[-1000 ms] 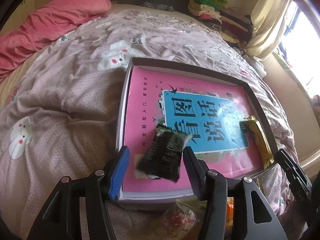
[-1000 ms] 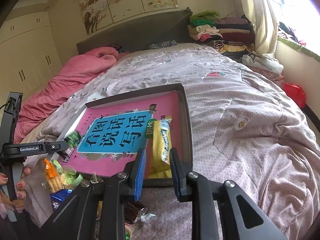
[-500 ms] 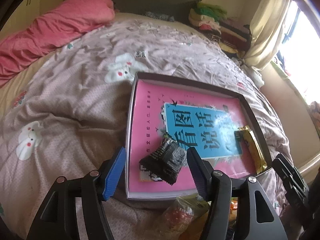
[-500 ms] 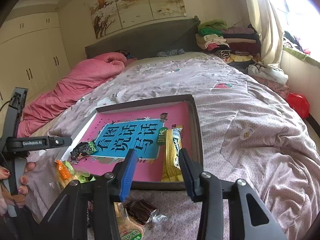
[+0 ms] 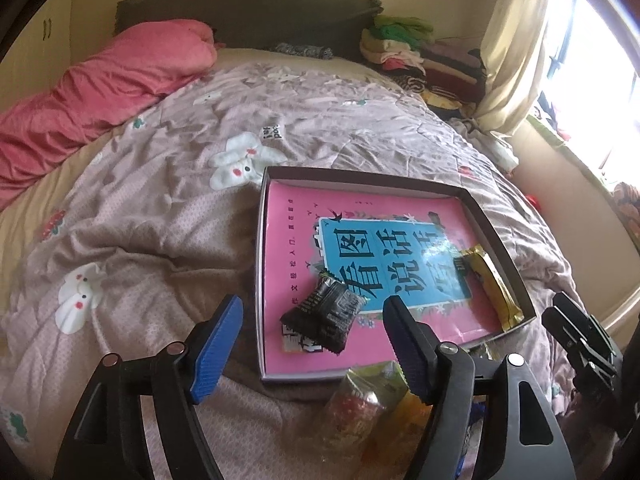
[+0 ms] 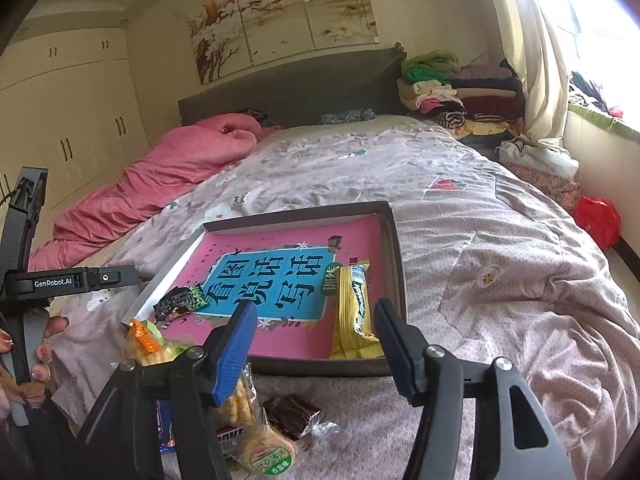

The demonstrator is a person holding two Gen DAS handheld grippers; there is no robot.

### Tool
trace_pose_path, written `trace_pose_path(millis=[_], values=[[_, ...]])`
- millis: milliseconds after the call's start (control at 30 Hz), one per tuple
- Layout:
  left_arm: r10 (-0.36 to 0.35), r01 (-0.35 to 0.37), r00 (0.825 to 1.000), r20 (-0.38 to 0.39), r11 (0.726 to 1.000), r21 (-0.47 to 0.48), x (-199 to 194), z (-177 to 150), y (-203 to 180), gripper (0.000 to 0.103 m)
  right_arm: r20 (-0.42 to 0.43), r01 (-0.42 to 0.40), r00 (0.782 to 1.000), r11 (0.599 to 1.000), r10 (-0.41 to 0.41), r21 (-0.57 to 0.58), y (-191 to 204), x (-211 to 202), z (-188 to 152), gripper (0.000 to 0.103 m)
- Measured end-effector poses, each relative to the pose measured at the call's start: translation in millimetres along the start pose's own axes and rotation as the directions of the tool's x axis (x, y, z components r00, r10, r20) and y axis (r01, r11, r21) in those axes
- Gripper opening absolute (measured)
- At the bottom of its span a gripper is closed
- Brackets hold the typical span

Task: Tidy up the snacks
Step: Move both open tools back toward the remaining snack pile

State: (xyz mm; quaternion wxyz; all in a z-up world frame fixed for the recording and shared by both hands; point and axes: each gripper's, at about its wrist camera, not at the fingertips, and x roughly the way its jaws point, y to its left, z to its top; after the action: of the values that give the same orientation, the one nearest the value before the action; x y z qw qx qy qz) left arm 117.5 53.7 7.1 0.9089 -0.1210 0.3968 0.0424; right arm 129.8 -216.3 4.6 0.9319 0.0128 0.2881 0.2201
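A shallow dark-rimmed box (image 5: 496,236) (image 6: 394,248) with a pink and blue printed bottom lies on the bed. A black snack packet (image 5: 324,314) (image 6: 180,302) rests in its near left corner; a yellow snack bar (image 5: 490,282) (image 6: 354,308) lies along its right wall. My left gripper (image 5: 312,334) hovers above and short of the black packet, jaws opening, nothing touching the pads. My right gripper (image 6: 314,340) stands back from the yellow bar, jaws opening and empty. Loose snacks (image 6: 256,428) lie in front of the box.
The box sits on a mauve quilt (image 5: 160,208). A pink duvet (image 6: 160,184) lies at the far left, and folded clothes (image 6: 452,92) are stacked by the headboard. A person's hand (image 6: 40,344) holds the left gripper's handle. A red bag (image 6: 598,220) lies beyond the bed's right edge.
The left gripper let the black packet drop into the box, widened and drew up and back. The right gripper released the yellow bar, widened and pulled back.
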Motion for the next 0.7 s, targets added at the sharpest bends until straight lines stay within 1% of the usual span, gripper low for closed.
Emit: trace_pose_path(millis=[200, 300, 433, 533, 700], values=[[0.001, -0.001, 1.0, 0.023, 1.0, 0.024, -9.9, -7.1, -0.5, 0.075, 0.011, 0.001, 1.0, 1.0, -0.001, 0.007, 0.0, -9.8, -2.9, 0.068], [0.004, -0.005, 0.999, 0.043, 0.999, 0.038, -16.2, -10.6, -1.3, 0.075, 0.009, 0.003, 1.0, 1.0, -0.003, 0.011, 0.6, -13.6, -5.0, 0.069], [-0.002, 0.0, 0.999, 0.047, 0.999, 0.04, -21.1, -14.4, 0.8, 0.075, 0.003, 0.002, 1.0, 1.0, -0.002, 0.003, 4.4, -17.9, -9.9, 0.07], [0.0, -0.003, 0.999, 0.049, 0.999, 0.045, -24.1, -16.8, 2.8, 0.075, -0.004, -0.002, 1.0, 1.0, 0.002, -0.016, 10.3, -20.9, -13.8, 0.071], [0.011, -0.014, 0.999, 0.048, 0.999, 0.051, -28.0, -21.7, 7.7, 0.075, -0.042, -0.005, 0.999, 0.999, 0.003, -0.052, 19.4, -21.8, -24.2, 0.073]])
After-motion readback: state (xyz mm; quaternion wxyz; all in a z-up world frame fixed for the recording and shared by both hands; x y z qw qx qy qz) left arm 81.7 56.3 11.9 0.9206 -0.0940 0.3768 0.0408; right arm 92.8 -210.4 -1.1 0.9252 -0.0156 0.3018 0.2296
